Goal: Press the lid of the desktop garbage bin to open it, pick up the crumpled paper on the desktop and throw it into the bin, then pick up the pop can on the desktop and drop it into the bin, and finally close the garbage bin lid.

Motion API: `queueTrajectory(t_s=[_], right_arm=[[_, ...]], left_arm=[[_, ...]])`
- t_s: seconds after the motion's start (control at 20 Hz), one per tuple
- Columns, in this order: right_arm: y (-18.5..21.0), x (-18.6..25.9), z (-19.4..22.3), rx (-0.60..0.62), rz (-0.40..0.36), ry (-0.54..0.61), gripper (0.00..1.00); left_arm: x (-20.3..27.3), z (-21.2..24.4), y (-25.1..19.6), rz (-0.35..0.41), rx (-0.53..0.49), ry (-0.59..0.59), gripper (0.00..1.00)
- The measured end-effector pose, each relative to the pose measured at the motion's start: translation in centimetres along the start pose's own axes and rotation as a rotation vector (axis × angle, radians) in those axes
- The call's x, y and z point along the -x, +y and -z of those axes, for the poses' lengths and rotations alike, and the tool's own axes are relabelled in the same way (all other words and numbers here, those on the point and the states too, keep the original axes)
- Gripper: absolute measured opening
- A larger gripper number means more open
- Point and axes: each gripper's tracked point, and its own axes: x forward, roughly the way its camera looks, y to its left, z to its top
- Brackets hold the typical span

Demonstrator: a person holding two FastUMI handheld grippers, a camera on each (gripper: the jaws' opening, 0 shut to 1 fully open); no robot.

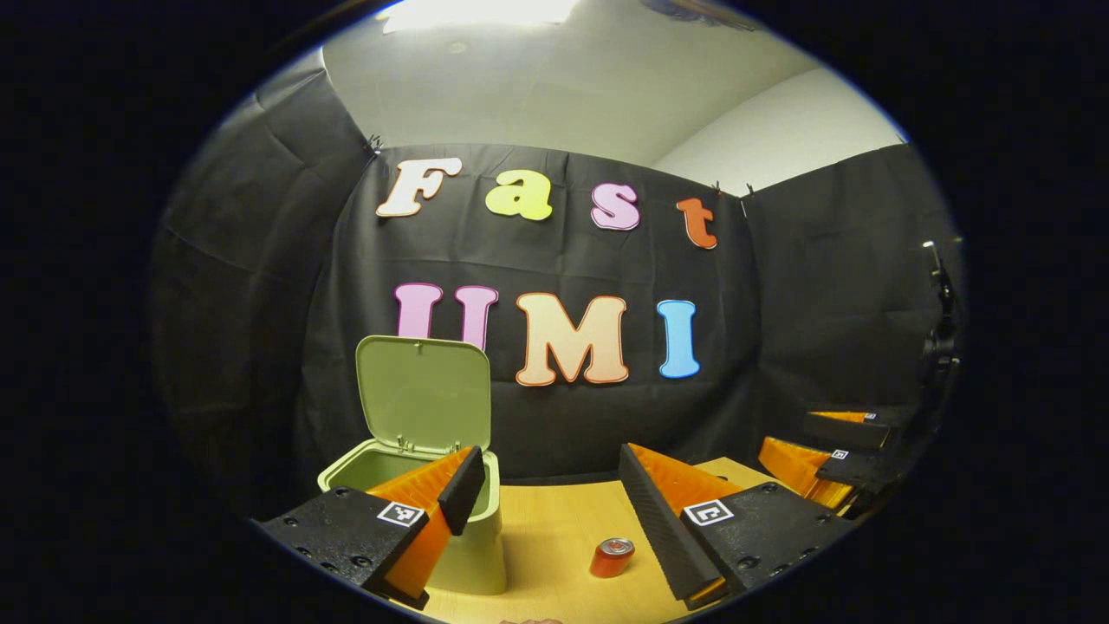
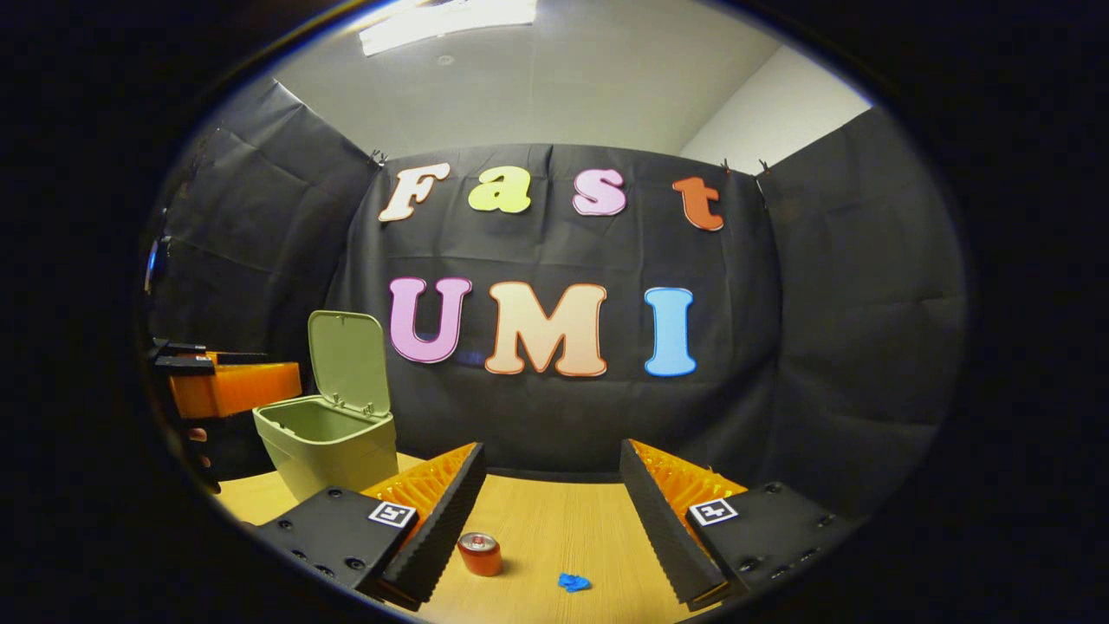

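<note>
The pale green bin (image 1: 472, 555) stands on the wooden table at the left with its lid (image 1: 424, 394) swung up and open. My left gripper (image 1: 554, 503) is open and holds nothing; its left finger overlaps the bin's rim in the left gripper view. A small red pop can (image 1: 612, 557) stands upright on the table between its fingers. In the right gripper view the bin (image 2: 333, 451) sits at the left, the can (image 2: 480, 555) stands by the left finger, and a blue crumpled paper (image 2: 573, 582) lies near the front. My right gripper (image 2: 550, 494) is open and empty.
The wooden table (image 2: 554, 524) runs back to the black cloth wall. The right gripper (image 1: 819, 451) shows at the far right of the left gripper view. The left gripper (image 2: 230, 388), with a hand below it, shows beside the bin in the right gripper view.
</note>
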Motion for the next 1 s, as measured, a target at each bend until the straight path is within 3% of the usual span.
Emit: queueTrajectory(t_s=[0.35, 0.6, 1.0], right_arm=[[-0.8, -3.5, 8.0, -0.057, -0.036, 0.175, 1.0], [-1.8, -6.1, 14.2, -0.007, -0.037, 0.294, 0.98], [-3.6, -10.0, 25.2, -0.032, -0.067, 0.611, 0.99]], left_arm=[[0.5, 3.7, 1.7, -0.049, 0.018, 0.103, 0.93], [1.1, 6.7, 2.9, -0.086, -0.031, 0.184, 0.93], [1.1, 6.9, 3.4, -0.1, -0.077, 0.211, 0.93]])
